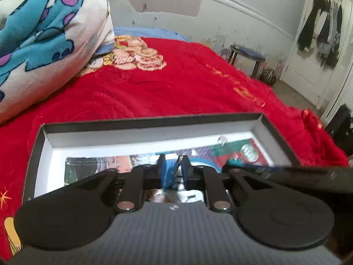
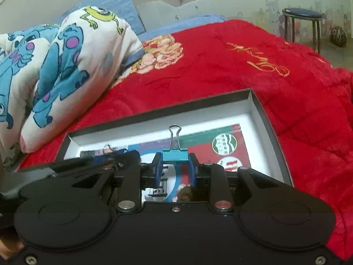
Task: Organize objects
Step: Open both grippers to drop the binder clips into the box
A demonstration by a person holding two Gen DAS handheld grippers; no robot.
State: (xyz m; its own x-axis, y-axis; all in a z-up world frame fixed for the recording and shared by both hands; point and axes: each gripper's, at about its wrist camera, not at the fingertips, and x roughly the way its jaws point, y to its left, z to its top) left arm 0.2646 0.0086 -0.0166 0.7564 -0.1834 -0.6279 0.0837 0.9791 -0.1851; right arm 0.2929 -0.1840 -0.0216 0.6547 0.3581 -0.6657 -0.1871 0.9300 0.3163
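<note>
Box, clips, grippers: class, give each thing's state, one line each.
Box: open, lidless, on the red blanket.
Teal binder clip: gripped, handles up.
Right gripper: shut on the clip.
Left gripper: shut on a blue item, blurred.

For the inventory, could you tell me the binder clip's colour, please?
Teal body, silver wire handles on the binder clip; clearest in the right wrist view.

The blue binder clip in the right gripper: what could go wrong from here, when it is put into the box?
1. The right gripper holds the binder clip only at its fingertips, so the clip may twist or slip out before release.
2. The box lies on a soft red blanket; pressing down could tilt it.
3. The left gripper, also shut on something blue, is close beside over the same box, so the two might collide.
</note>
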